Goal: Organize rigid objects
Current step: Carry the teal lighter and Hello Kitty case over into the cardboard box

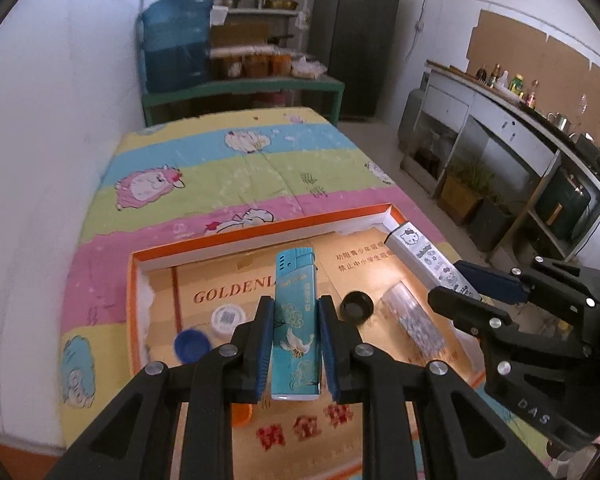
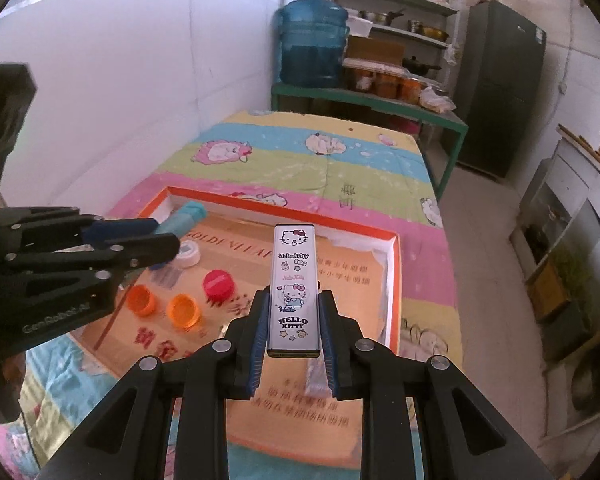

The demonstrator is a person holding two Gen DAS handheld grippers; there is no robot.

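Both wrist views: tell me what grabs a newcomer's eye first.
Each tongs grips a lighter above the orange-rimmed tray: the left tongs clamp a teal lighter, the right tongs a white Hello Kitty lighter. Below, bright bottle caps dot the tray's gold floor, on a pastel cartoon sheet.

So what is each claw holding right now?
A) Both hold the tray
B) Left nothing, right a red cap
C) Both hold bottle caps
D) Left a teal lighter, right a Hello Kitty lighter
D: the left gripper is shut on the teal lighter, and the right gripper on the Hello Kitty lighter.
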